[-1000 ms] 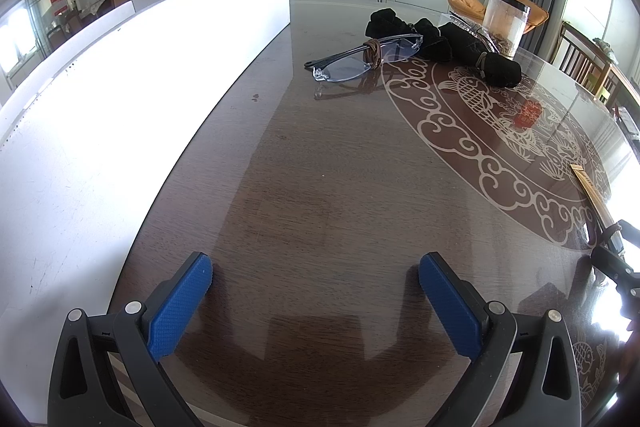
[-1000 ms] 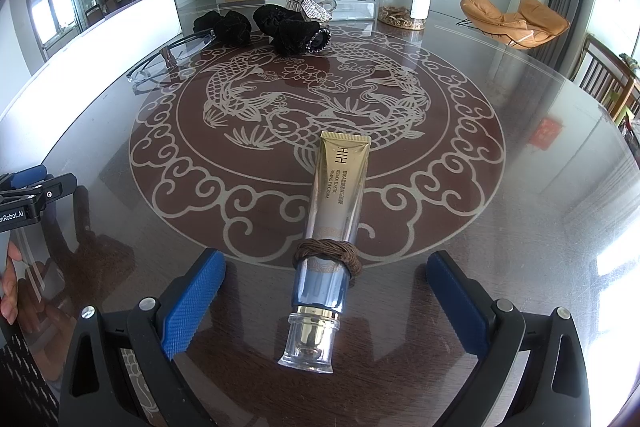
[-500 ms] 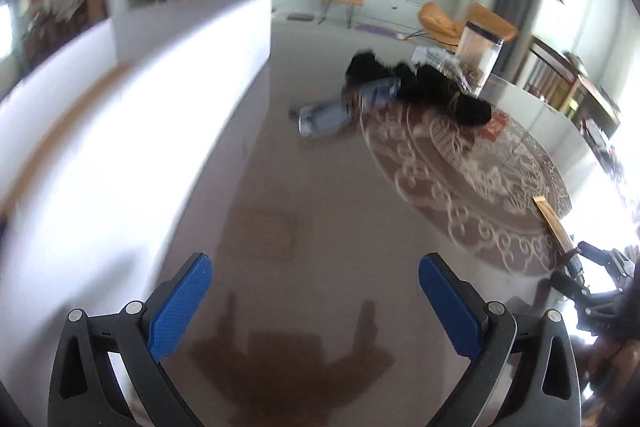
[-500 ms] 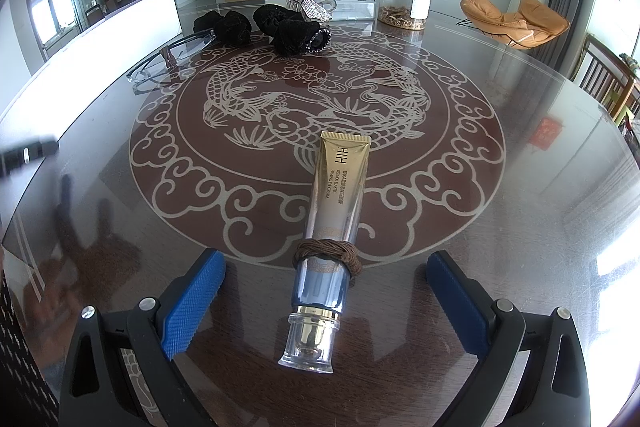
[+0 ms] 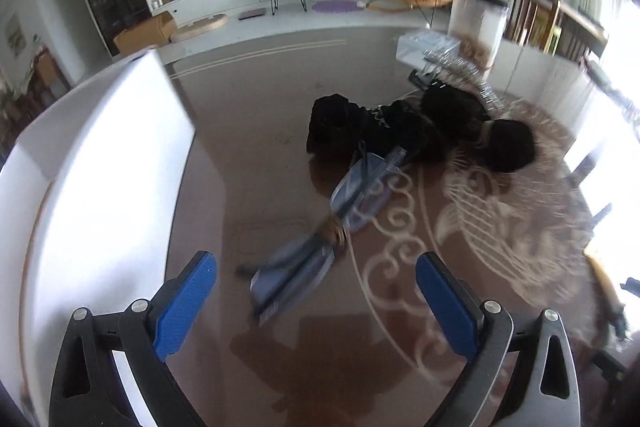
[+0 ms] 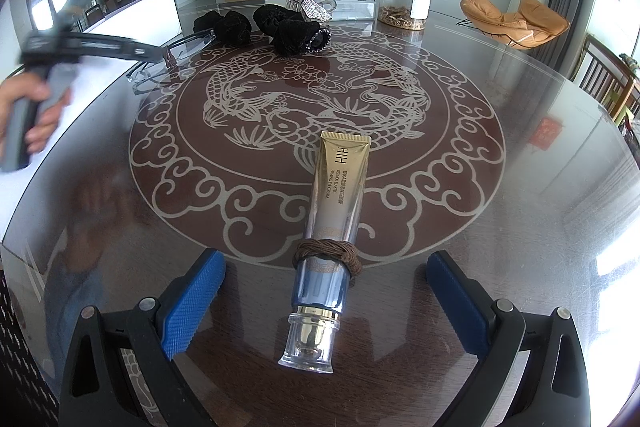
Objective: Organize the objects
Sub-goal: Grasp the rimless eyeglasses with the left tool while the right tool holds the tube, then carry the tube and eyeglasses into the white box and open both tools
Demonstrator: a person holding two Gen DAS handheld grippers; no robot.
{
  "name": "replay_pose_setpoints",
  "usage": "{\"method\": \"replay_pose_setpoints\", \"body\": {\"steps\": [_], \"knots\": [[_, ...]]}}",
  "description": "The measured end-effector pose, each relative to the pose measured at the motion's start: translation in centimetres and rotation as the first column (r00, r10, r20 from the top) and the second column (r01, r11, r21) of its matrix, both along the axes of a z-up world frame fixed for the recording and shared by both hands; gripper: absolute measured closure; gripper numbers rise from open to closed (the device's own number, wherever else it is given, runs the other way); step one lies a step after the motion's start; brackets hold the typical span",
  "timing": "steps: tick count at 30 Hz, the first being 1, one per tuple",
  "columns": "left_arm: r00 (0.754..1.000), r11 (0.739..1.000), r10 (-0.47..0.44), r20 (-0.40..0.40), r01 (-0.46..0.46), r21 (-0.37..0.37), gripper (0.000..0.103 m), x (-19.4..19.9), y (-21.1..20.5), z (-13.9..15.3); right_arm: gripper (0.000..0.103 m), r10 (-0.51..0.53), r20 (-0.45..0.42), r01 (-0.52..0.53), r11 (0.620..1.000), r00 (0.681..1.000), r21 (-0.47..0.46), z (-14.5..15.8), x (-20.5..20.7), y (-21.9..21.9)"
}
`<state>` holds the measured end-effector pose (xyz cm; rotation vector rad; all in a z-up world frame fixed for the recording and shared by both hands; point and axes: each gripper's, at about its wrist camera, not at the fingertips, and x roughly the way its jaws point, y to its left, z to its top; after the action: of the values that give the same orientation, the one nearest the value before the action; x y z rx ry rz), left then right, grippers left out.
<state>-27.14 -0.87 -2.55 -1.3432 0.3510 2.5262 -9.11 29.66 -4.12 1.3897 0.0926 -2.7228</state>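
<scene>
A pair of clear rimless glasses lies blurred on the dark table, with a brown hair tie looped at its middle. My left gripper hovers open just short of the glasses, nothing between its blue pads. In the right wrist view a gold and silver cream tube lies lengthwise with a brown hair tie wound round its neck. My right gripper stands open, its pads flanking the tube's clear cap without touching. The left gripper shows there above the glasses, held by a hand.
Black scrunchies lie just beyond the glasses, with a silver hair clip and a clear jar behind. A white board walls the table's left side. The round table carries a carved fish pattern.
My left gripper has swept quickly forward and to the right, from the near table edge to over the glasses. The right gripper and the cream tube have not moved.
</scene>
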Motion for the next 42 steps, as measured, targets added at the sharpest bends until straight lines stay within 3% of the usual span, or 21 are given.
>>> {"method": "replay_pose_setpoints", "body": {"steps": [1,3,4,5,6,7,8,16,19,23,28,29,42], "knots": [[1.000,1.000,-0.008,0.012,0.008,-0.011,0.005,-0.5,0.3,-0.5,0.002,0.000,0.000,0.000,1.000,1.000,0.000,0.0,0.0,0.0],[0.999,1.000,-0.029,0.045,0.029,-0.003,0.031,-1.3,0.5,-1.5,0.002,0.000,0.000,0.000,1.000,1.000,0.000,0.0,0.0,0.0],[0.998,0.999,-0.035,0.044,0.033,0.043,0.039,-1.3,0.1,-1.3,0.002,0.000,0.000,0.000,1.000,1.000,0.000,0.0,0.0,0.0],[0.999,0.998,-0.021,0.050,0.018,0.065,0.062,-1.4,-0.3,-1.1,0.002,0.000,0.000,0.000,1.000,1.000,-0.001,0.0,0.0,0.0],[0.999,0.997,-0.009,0.053,0.005,0.076,0.072,-1.2,-0.5,-0.9,0.002,0.000,0.000,0.000,1.000,1.000,-0.001,0.0,0.0,0.0],[0.998,0.997,0.008,0.057,-0.012,0.070,0.076,-0.6,-0.6,-0.8,0.002,0.000,0.000,0.000,1.000,1.000,-0.001,0.0,0.0,0.0],[0.998,0.998,0.015,0.058,-0.019,0.067,0.089,0.1,-0.6,-0.7,0.002,0.000,0.000,0.000,1.000,1.000,-0.001,0.0,0.0,0.0],[0.993,0.986,0.080,0.081,-0.091,0.137,0.089,14.2,-0.7,-0.6,0.002,-0.001,-0.001,0.001,1.000,1.000,0.002,0.1,0.0,0.0],[0.992,0.981,0.103,0.075,-0.114,0.160,0.083,18.1,-0.8,-0.5,0.002,-0.001,-0.001,0.001,1.000,1.000,0.002,0.1,-0.1,-0.1],[0.992,0.987,0.117,0.047,-0.121,0.106,0.029,18.9,0.3,-1.2,0.002,-0.001,0.000,0.001,1.000,1.000,0.001,0.1,-0.1,0.0],[0.992,0.988,0.127,0.001,-0.126,0.092,0.003,19.1,0.4,-2.1,0.001,-0.003,-0.001,0.003,1.000,1.000,0.006,0.1,-0.1,0.0],[0.992,0.988,0.128,0.009,-0.128,0.091,0.000,18.7,0.4,-2.3,0.001,-0.003,0.000,0.003,1.000,1.000,0.006,0.1,-0.1,0.0],[0.991,0.987,0.131,0.000,-0.130,0.097,0.000,18.7,0.6,-2.6,0.001,-0.004,0.001,0.004,1.000,1.000,0.004,0.1,-0.2,0.1]]}}
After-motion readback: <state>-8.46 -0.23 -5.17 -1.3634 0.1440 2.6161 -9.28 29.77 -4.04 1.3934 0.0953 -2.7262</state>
